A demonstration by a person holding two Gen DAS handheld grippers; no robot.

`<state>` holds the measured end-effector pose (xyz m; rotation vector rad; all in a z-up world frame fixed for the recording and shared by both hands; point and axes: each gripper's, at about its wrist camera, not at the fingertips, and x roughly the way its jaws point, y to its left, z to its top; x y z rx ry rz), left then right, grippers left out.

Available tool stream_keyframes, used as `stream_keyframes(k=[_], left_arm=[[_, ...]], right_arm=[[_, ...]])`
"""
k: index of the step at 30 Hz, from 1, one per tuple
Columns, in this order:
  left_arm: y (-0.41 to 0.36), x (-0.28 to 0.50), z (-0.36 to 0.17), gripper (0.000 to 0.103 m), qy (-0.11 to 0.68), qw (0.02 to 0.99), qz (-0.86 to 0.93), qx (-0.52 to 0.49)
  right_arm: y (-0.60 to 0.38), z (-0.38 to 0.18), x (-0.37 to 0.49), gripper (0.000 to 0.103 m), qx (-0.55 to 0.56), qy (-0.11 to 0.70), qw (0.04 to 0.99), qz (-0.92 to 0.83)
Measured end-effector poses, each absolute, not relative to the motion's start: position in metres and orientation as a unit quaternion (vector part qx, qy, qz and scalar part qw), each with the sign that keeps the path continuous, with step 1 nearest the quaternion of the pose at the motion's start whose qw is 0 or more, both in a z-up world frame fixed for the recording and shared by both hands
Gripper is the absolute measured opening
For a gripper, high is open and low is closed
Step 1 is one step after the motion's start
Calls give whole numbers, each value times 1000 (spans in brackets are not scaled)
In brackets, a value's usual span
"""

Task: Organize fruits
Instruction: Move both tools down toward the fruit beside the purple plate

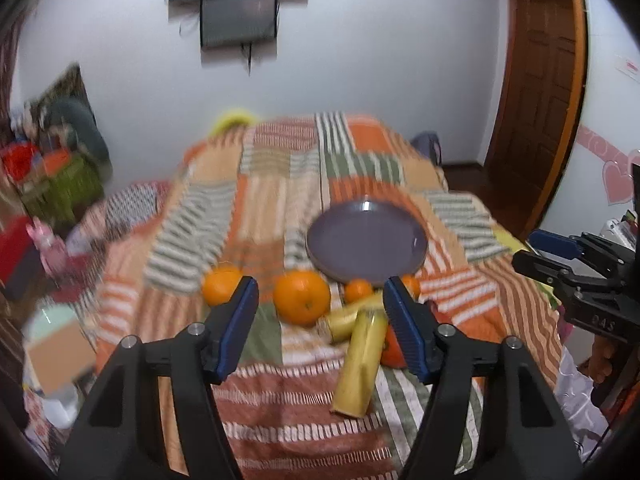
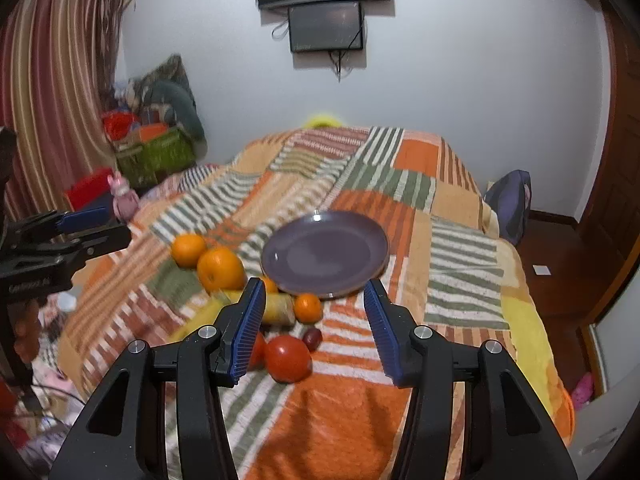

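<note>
- The left gripper (image 1: 320,316) hangs over the near end of the bed with its blue pads spread wide and nothing between them
- The right gripper (image 2: 314,324) is spread wide too, gripping nothing, poised above the fruit
- A purple plate (image 2: 325,254) lies flat on the striped patchwork blanket (image 2: 460,256), with no fruit on it
- Just in front of the plate sits a big orange (image 1: 303,297), with a second orange (image 1: 219,285) near it on the left
- A small tangerine (image 2: 308,307) rests just beside the plate's near rim; another small one (image 2: 270,285) peeks out beside the right gripper's left pad
- Two bananas (image 1: 357,364) lie close together near the big orange, one pointing toward me
- A red tomato (image 2: 288,358) sits nearest, another red fruit half hidden behind the pad next to it, and a small dark fruit (image 2: 312,338) lies just beside the tomato
- A dark screen (image 2: 326,26) hangs on the far wall
</note>
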<state>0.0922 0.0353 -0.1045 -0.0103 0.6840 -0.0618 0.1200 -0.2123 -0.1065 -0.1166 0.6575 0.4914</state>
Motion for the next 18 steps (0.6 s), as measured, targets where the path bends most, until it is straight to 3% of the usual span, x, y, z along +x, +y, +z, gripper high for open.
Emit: stream_keyframes(k=[18], left_arm=[[17, 127, -186, 59, 460, 884, -84, -15]], right_arm=[[-190, -174, 150, 48, -69, 432, 857, 273]])
